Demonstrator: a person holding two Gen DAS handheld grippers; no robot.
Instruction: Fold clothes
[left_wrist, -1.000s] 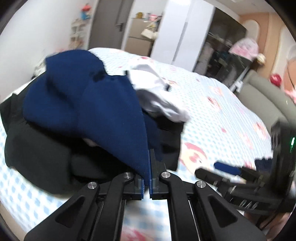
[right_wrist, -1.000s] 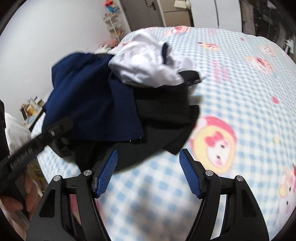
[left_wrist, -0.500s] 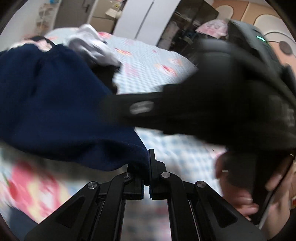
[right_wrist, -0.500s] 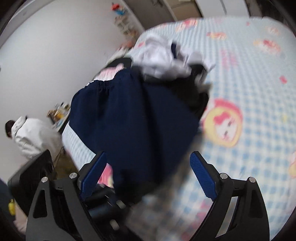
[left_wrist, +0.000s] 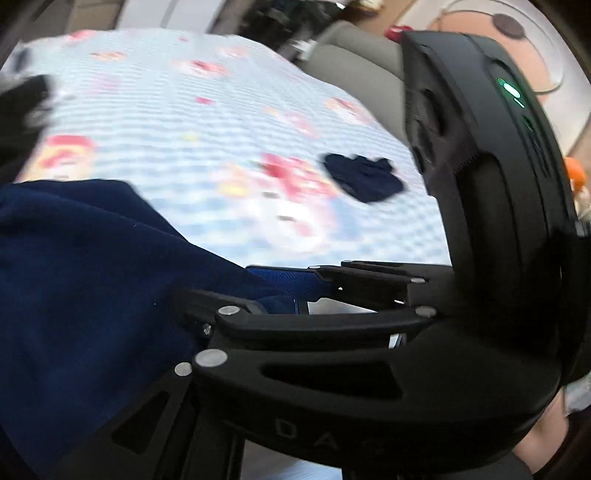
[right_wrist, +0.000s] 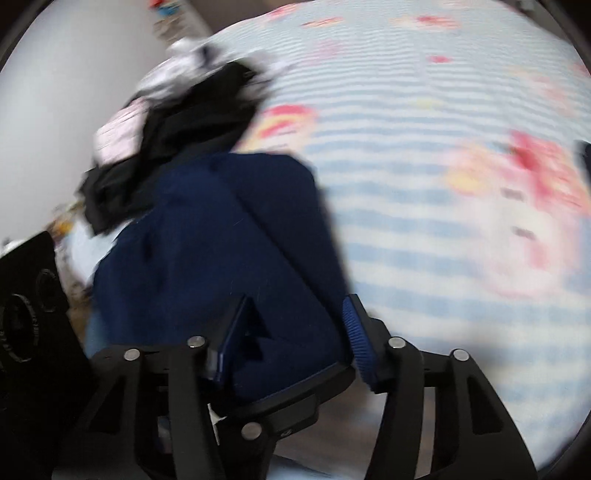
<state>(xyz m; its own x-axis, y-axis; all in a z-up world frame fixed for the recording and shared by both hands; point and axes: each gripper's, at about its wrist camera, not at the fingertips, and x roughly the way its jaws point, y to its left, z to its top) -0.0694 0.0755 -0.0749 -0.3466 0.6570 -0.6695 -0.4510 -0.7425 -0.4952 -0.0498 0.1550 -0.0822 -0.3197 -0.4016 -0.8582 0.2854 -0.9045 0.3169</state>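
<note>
Garment, navy (right_wrist: 221, 251): one piece, drawn off the heap of dark and white clothes (right_wrist: 184, 122) and lying at the bed's near edge, on the checked cartoon sheet (right_wrist: 424, 110).

Step in hand, as judged: taking a two-point hold so the piece can be spread flat before any fold.

Left tool (right_wrist: 273, 387): clenched on a bunched edge of the navy garment, its own fingers hidden in the left view behind the other tool.

Right tool (right_wrist: 295, 339): jaws closing, that same bunched edge between them; pads not yet seen pressing.

Orientation: long axis runs from the tools toward the heap; which end is waist or hem cannot be told, through blur.

Next move calls for: finishing the right pinch, then parting the two tools to stretch the edge.

Also on the sheet: small navy item (left_wrist: 364, 177), well apart from the heap.
</note>
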